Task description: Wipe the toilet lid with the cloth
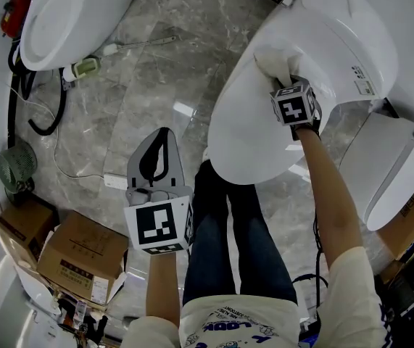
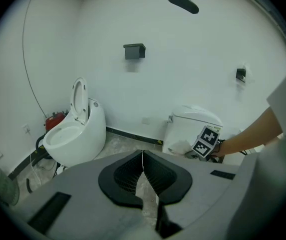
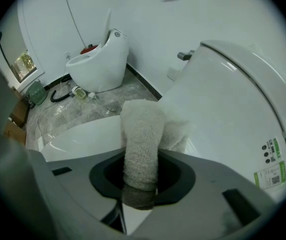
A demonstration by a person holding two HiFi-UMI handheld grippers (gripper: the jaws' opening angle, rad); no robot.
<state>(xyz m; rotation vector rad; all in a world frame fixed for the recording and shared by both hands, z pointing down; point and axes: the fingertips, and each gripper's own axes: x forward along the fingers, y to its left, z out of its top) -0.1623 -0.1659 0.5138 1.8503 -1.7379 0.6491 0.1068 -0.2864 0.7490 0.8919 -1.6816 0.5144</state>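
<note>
Head view: right gripper clamps the cloth on the toilet lid.
We hold the white cloth pressed to the lid's rear end, near the tank. Our left gripper hangs well apart over the floor, jaws clenched together on nothing.

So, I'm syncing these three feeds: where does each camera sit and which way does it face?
Head view: on the person's head, facing steeply down on the toilet lid, floor, both forearms, legs, left tongs and right tongs.
Left gripper view: on the left tongs, facing across the room at the wall; jaws together, empty.
Right gripper view: on the right tongs, facing along the lid; jaws grip the cloth.
Shared: the open toilet shows in all three.
</note>
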